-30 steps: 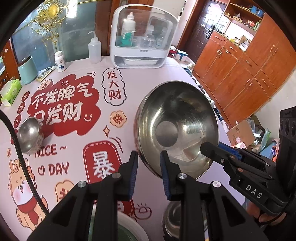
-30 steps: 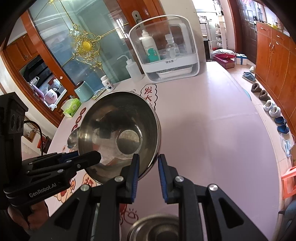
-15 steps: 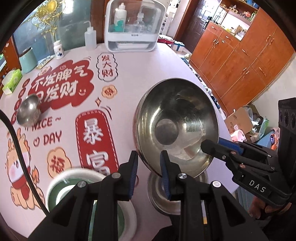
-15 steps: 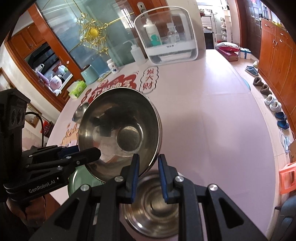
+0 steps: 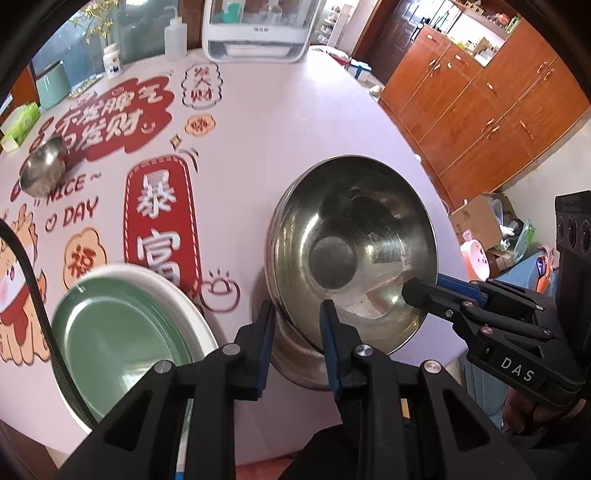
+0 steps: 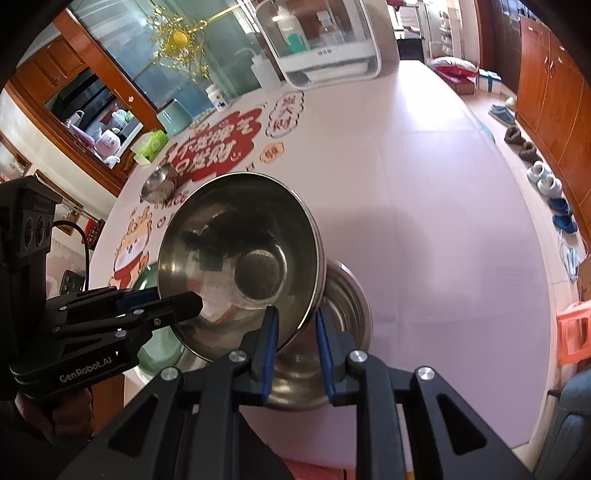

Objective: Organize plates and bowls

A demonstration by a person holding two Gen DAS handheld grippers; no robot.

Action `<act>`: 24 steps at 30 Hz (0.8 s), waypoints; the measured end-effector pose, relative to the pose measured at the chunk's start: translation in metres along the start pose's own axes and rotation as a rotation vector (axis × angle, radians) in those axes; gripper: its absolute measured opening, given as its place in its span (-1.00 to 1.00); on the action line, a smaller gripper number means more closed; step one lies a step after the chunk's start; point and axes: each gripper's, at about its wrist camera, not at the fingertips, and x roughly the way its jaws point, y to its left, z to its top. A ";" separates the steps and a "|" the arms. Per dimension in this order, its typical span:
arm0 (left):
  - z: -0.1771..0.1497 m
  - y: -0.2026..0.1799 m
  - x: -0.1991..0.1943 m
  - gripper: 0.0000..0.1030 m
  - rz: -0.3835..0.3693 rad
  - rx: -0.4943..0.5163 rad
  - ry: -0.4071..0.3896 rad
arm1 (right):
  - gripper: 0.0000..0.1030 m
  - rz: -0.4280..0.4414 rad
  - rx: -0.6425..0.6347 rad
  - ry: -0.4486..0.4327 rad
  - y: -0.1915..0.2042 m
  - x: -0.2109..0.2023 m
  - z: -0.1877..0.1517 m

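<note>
Both grippers hold one large steel bowl (image 5: 351, 251) (image 6: 240, 266), tilted, just above the table. My left gripper (image 5: 297, 325) is shut on its near-left rim, and also shows in the right wrist view (image 6: 192, 302). My right gripper (image 6: 293, 328) is shut on the opposite rim and shows in the left wrist view (image 5: 424, 291). Directly under the held bowl sits a second steel bowl (image 5: 295, 362) (image 6: 343, 306), partly hidden. A green plate with a white rim (image 5: 110, 332) (image 6: 155, 350) lies to its left. A small steel bowl (image 5: 42, 171) (image 6: 159, 182) stands farther back on the left.
The pink printed tablecloth (image 5: 258, 129) covers a round table. At its far side stand a clear storage box with bottles (image 5: 258, 29), a squeeze bottle (image 5: 174, 37), a teal canister (image 5: 51, 88) and a tissue pack (image 5: 18, 122). Wooden cabinets (image 5: 480, 110) line the right wall.
Both grippers have carried the large bowl toward the near table edge and lower. The second steel bowl and the green plate have come into view beneath and beside it.
</note>
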 end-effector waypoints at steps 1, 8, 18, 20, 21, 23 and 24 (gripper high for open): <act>-0.002 -0.001 0.002 -0.56 0.002 0.000 0.008 | -0.61 -0.003 0.002 0.011 -0.001 0.002 -0.003; -0.015 -0.008 0.021 -0.56 0.017 0.008 0.079 | -0.60 -0.006 0.019 0.067 -0.009 0.011 -0.018; -0.017 -0.009 0.039 -0.56 0.035 -0.007 0.142 | -0.60 0.003 0.040 0.108 -0.015 0.020 -0.022; -0.017 -0.010 0.042 -0.56 0.037 -0.009 0.150 | -0.60 0.005 0.041 0.111 -0.016 0.021 -0.021; -0.016 -0.010 0.043 -0.56 0.037 -0.011 0.152 | -0.60 0.007 0.045 0.112 -0.018 0.022 -0.020; -0.014 -0.012 0.045 -0.56 0.038 -0.012 0.156 | -0.60 0.013 0.053 0.117 -0.021 0.022 -0.020; -0.013 -0.012 0.046 -0.56 0.039 -0.012 0.158 | -0.60 0.017 0.059 0.121 -0.022 0.023 -0.019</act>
